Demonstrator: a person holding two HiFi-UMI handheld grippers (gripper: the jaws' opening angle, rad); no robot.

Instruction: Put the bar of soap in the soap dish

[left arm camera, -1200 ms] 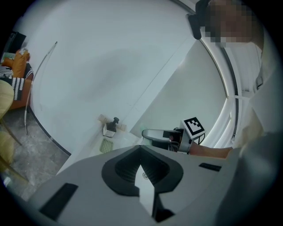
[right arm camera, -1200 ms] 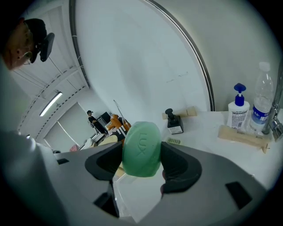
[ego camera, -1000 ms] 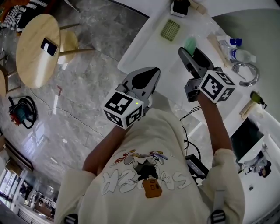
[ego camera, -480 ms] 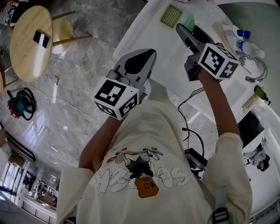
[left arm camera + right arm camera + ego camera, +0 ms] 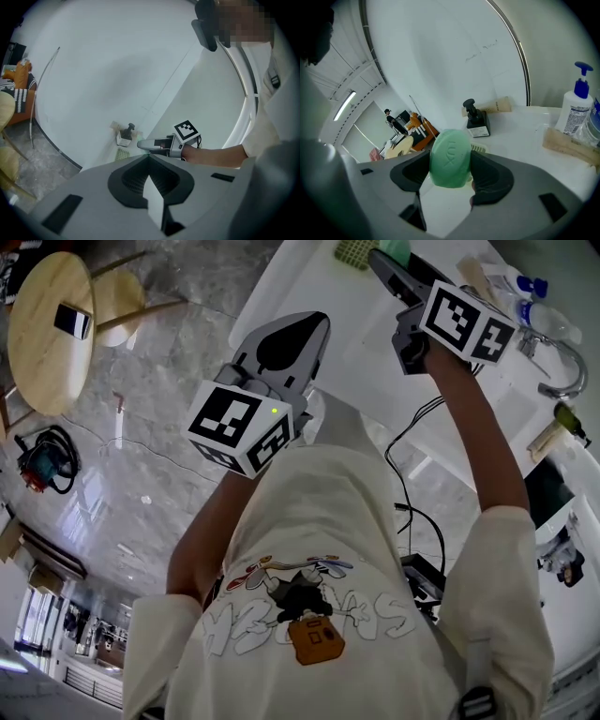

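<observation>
Green, oval and stamped with lettering, the bar of soap (image 5: 450,158) stands on edge between the two dark pads (image 5: 492,176) of the right gripper (image 5: 387,261), which are closed against its flat faces, so that most of the bar rises above them. Against half a second ago, this gripper sits higher in the head view. The soap is now at the very top edge there, just beside the pale green slotted soap dish (image 5: 353,251) on the white counter (image 5: 309,282). The left gripper (image 5: 317,326) has also shifted up towards the counter's near edge, and the round wooden table (image 5: 47,334) has slid a little to the left.

In the right gripper view a strip of the dish shows just behind the soap; how far above it the bar hangs cannot be told. A black pump bottle (image 5: 476,120) stands farther back, and a white bottle with a blue pump (image 5: 576,108) stands well to the right.

Right forearm is stretched forward over the counter, with the marker cube (image 5: 467,322) at the wrist. The left arm is bent, and its gripper points at the counter with its jaws meeting at their tips and nothing between them.
</observation>
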